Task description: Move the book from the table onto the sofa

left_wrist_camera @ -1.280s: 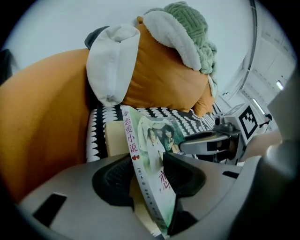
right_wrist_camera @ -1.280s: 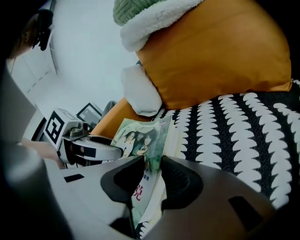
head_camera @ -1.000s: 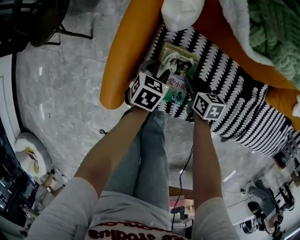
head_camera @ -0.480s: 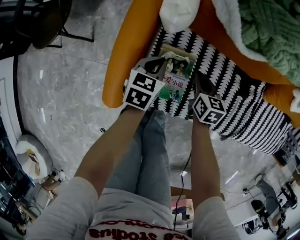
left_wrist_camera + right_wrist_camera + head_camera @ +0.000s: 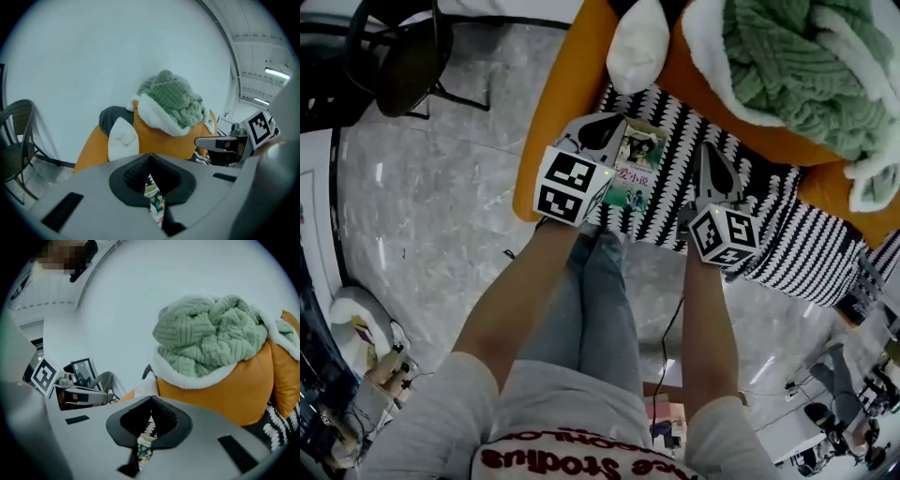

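the book point(image 5: 636, 169) lies flat on a throw point(image 5: 750, 187) spread over the seat of the sofa point(image 5: 572, 84), near the seat's front left corner. behind the book sits a pillow point(image 5: 639, 47). right of the pillow a blanket point(image 5: 797, 66) is heaped on the sofa. a chair point(image 5: 403, 66) stands on the floor left of the sofa.

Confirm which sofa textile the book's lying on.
The black-and-white striped throw, directly under the book; the white pillow and green knit blanket lie apart from it.
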`<state>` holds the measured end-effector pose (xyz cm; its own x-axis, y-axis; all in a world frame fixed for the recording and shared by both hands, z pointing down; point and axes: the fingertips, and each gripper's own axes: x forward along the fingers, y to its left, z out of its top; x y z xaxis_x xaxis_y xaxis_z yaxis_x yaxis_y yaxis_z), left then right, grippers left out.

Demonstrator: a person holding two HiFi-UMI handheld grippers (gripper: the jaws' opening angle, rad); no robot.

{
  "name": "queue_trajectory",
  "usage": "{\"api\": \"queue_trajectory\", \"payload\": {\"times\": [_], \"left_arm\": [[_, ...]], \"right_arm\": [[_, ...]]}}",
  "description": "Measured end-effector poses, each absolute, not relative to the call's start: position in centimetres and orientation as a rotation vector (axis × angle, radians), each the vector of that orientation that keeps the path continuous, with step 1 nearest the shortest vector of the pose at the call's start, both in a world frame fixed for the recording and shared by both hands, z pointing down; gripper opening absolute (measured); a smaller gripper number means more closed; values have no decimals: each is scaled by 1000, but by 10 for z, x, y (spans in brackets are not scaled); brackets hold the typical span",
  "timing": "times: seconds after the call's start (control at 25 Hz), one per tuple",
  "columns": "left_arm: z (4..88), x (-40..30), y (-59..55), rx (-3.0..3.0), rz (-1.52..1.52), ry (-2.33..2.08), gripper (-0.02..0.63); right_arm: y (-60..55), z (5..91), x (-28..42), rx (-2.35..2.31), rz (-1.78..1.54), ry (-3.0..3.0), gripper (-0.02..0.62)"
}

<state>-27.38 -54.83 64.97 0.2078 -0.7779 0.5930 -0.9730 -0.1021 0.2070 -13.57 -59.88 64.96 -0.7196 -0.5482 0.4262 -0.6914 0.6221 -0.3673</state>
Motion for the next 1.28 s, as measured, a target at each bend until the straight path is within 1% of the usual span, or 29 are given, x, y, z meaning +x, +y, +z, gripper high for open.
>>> {"api": "queue_trajectory", "payload": {"times": [0.16,0.56,0.8,1.0,1.28], "left_arm": [[591,-280,-559,1989,401,-1661,17],[464,-287,-510,2083,396,-1683,17],[383,-289,-469,2146,241,-1689,17],[326,-275,-441,2262,229,-1679,17],[298,-276,-411,2279,185,-1692,17]], "right_arm": [[-602,587,-139,1016,679,-2635,28],[-557,443,-126,960,550,-2709,28],[-513,363,-105,1032,504,-2722,28],[-482,313,-83,1102,472,-2738,28],[-456,286,-71,1084,420,-2743,28]]}}
